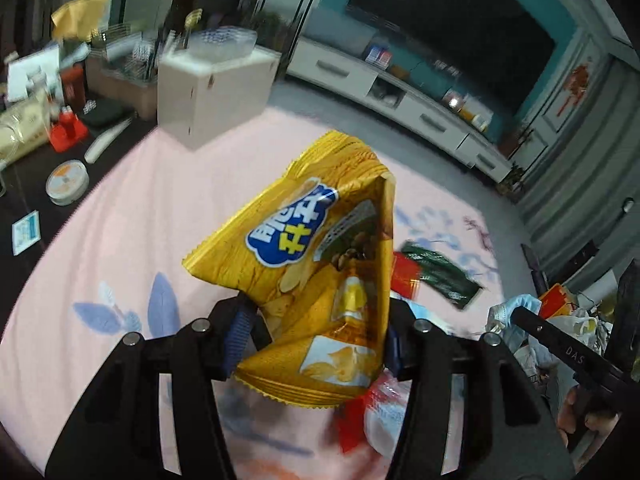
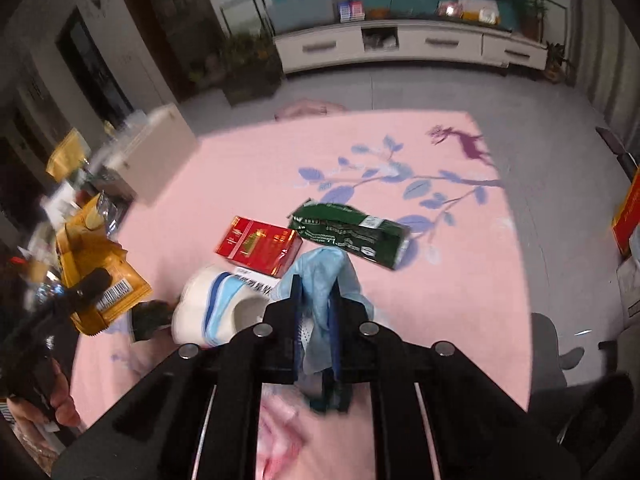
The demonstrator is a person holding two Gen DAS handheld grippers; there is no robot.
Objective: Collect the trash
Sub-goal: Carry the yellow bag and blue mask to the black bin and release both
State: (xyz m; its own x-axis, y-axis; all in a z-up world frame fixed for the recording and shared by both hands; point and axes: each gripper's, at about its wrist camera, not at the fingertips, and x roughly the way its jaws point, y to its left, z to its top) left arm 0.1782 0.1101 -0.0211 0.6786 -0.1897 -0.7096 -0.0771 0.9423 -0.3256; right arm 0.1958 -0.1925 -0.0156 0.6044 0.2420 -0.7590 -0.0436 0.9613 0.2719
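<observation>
Left gripper [image 1: 316,344] jaws clamp a yellow chip bag [image 1: 316,280]; right gripper [image 2: 316,320] jaws pinch a blue face mask [image 2: 324,276]. Uncollected at twelve o'clock on the pink cloth [image 2: 460,280]: red packet [image 2: 260,244], green wrapper [image 2: 352,236].

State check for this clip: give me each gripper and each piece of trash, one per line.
Left gripper: shut on the yellow chip bag, lifted.
Right gripper: shut on the blue face mask.
Red box: lying on the pink cloth.
Green packet: lying crumpled.
White packet: lying there.
</observation>
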